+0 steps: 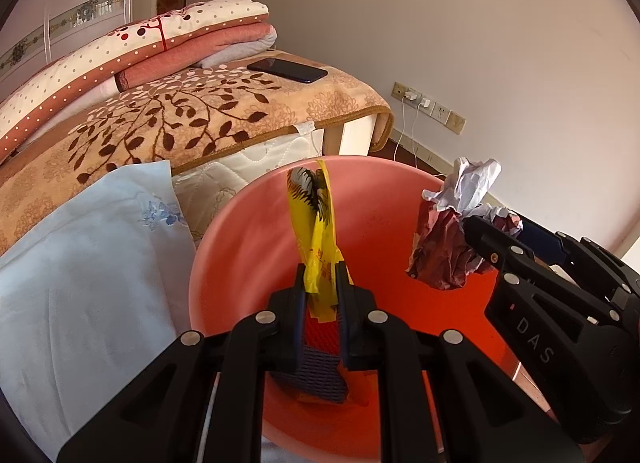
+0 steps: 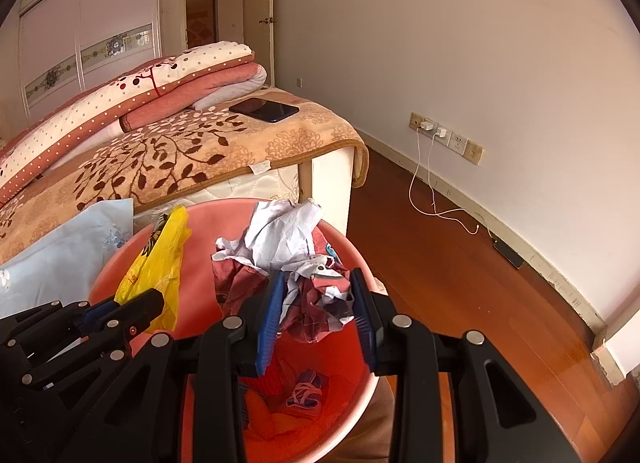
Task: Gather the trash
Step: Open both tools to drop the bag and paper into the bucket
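Observation:
A pink trash bin [image 1: 224, 247] stands beside the bed; it also shows in the right wrist view [image 2: 120, 259]. My left gripper [image 1: 320, 267] is shut on a yellow plastic bag [image 1: 314, 223] and holds it over the bin's mouth; the bag shows in the right wrist view [image 2: 160, 263] too. My right gripper [image 2: 318, 279] is shut on a crumpled wad of white and maroon paper [image 2: 288, 259] above the bin, seen in the left wrist view [image 1: 448, 239] at the right. Some trash [image 2: 304, 391] lies at the bin's bottom.
A bed with a leaf-patterned blanket [image 1: 192, 119], folded quilts [image 1: 152, 47] and a dark phone [image 1: 288, 70] is behind the bin. A pale blue pillow [image 1: 88, 263] leans at the left. Chargers and cables [image 2: 432, 167] hang at the wall over wooden floor [image 2: 460, 283].

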Available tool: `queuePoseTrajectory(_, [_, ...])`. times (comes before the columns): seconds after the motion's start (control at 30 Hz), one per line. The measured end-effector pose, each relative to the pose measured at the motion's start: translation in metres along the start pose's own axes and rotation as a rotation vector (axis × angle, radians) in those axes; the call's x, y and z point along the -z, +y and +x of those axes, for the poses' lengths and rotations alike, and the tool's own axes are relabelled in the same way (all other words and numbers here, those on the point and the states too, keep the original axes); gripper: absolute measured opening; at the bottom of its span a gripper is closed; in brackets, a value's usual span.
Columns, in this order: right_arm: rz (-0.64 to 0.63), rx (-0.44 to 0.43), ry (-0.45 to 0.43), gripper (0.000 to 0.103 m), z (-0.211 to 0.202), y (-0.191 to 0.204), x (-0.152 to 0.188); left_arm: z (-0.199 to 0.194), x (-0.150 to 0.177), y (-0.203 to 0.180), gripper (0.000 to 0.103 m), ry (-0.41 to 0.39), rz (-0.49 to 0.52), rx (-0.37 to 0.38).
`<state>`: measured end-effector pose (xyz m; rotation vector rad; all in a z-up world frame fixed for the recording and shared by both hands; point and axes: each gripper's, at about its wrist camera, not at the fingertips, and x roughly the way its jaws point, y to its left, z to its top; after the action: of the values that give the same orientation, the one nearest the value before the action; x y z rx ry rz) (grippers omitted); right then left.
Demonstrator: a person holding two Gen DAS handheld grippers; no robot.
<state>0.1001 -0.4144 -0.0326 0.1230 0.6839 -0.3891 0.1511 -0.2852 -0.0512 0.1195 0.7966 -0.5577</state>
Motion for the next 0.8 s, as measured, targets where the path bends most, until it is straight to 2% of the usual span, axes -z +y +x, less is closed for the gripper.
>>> queuePoseTrajectory(0.33, [0.002,0.000,0.013,0.033,0.0071,-0.0021,0.0001,0.0048,-0.0001,-0.0017,0.013,0.012,-0.013,-0.008])
queuePoseTrajectory(0.53, [0.001,-0.004,0.013,0.034,0.0075,-0.0013,-0.0004,0.0012,-0.0010,-0.0057,0.013,0.002,0.012,0.001])
queuePoseTrajectory(0.7, [0.004,0.000,0.009,0.034,0.0067,-0.0040,0.0010,-0.0023,-0.0013,-0.0093,0.016,-0.014,0.030,0.001])
queuePoseTrajectory(0.8, [0.007,0.000,0.008,0.034,0.0066,-0.0052,0.0010,-0.0032,-0.0014,-0.0103,0.023,-0.019,0.032,-0.002])
